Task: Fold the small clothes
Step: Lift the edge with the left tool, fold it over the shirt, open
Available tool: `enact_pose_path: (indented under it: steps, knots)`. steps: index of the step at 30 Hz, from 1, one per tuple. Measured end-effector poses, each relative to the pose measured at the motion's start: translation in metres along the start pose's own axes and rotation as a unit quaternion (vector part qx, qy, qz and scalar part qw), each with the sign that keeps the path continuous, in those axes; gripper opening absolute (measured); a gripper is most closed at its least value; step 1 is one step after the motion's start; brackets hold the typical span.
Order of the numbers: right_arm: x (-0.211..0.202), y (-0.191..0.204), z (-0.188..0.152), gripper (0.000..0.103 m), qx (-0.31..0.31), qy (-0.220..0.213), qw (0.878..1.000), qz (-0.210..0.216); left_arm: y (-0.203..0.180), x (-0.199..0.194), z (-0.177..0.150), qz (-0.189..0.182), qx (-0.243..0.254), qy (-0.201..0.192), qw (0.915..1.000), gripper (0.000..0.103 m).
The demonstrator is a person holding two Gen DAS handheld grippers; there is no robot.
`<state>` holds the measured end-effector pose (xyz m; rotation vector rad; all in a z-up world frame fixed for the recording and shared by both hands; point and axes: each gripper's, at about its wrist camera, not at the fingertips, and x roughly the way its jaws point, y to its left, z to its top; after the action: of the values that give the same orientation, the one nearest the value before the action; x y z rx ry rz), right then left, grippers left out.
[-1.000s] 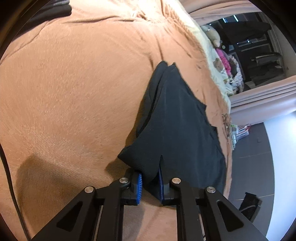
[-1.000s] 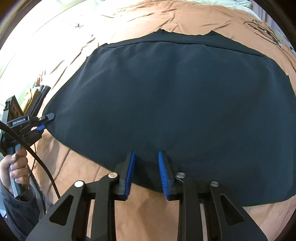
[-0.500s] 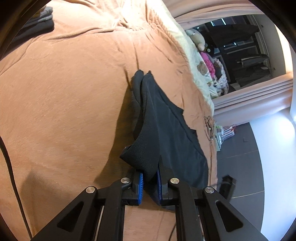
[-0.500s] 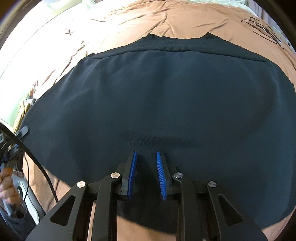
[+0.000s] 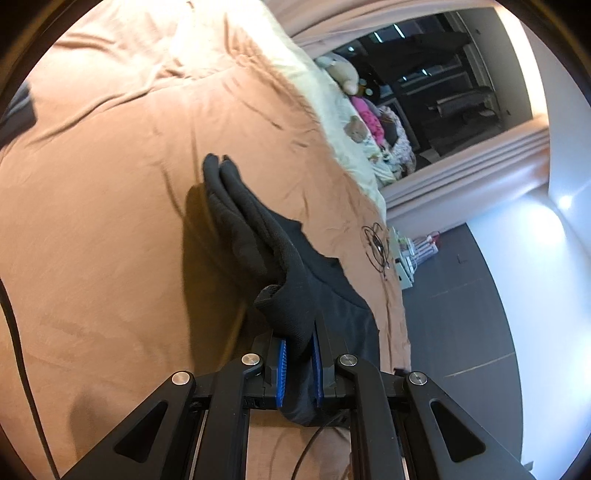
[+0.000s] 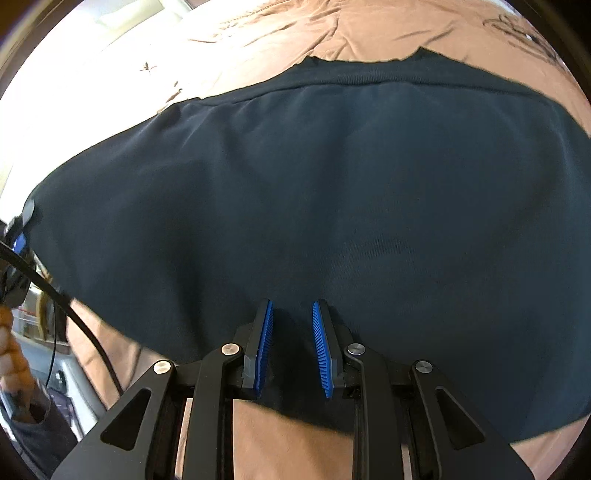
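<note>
A dark navy garment [image 6: 332, 184] lies spread on the tan bed cover [image 6: 369, 29]. My left gripper [image 5: 299, 332] is shut on one corner of the garment [image 5: 258, 236] and holds it raised off the bed cover [image 5: 92, 184], so the cloth hangs in a fold away from the jaws. In the right wrist view that left gripper [image 6: 18, 236] shows at the garment's left end. My right gripper [image 6: 291, 310] points down over the garment's near edge. Its blue pads [image 6: 264, 343] stand a little apart, with flat cloth showing between them.
A cream blanket [image 5: 332, 96] with plush toys [image 5: 354, 129] lies along the bed's far side. A thin black cable loop [image 5: 375, 240] rests on the cover near the bed's edge. Grey floor [image 5: 480, 295] lies beyond. A person's hand [image 6: 11, 354] holds the left tool.
My left gripper has risen with the garment's corner, lifting it clear of the bed. My right gripper has moved further in over the garment's near edge, and the cloth fills more of its view.
</note>
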<state>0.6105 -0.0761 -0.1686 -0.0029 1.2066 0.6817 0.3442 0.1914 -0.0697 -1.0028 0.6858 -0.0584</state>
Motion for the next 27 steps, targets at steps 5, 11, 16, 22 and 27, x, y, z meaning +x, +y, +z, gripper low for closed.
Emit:
enact_pose_path:
  steps: [5, 11, 16, 22, 27]
  knots:
    - [-0.002, -0.005, -0.022, 0.019, 0.017, -0.008, 1.000, 0.016, -0.033, 0.009, 0.008, -0.009, 0.028, 0.012, 0.9995, 0.011]
    - [-0.009, -0.018, -0.038, 0.019, 0.036, -0.014, 0.998, 0.041, -0.074, 0.025, 0.008, -0.018, 0.063, 0.026, 0.9975, 0.011]
    - [-0.033, -0.036, -0.038, 0.020, 0.047, -0.037, 0.997, 0.038, -0.108, 0.037, 0.009, -0.022, 0.094, 0.038, 0.9946, 0.011]
    - [-0.079, -0.064, -0.058, 0.040, 0.059, -0.076, 0.995, 0.031, -0.148, 0.057, -0.001, -0.038, 0.126, 0.058, 0.9897, 0.011]
    - [-0.116, -0.081, -0.080, 0.063, 0.051, -0.126, 0.991, 0.017, -0.181, 0.079, -0.014, -0.052, 0.150, 0.078, 0.9842, 0.011]
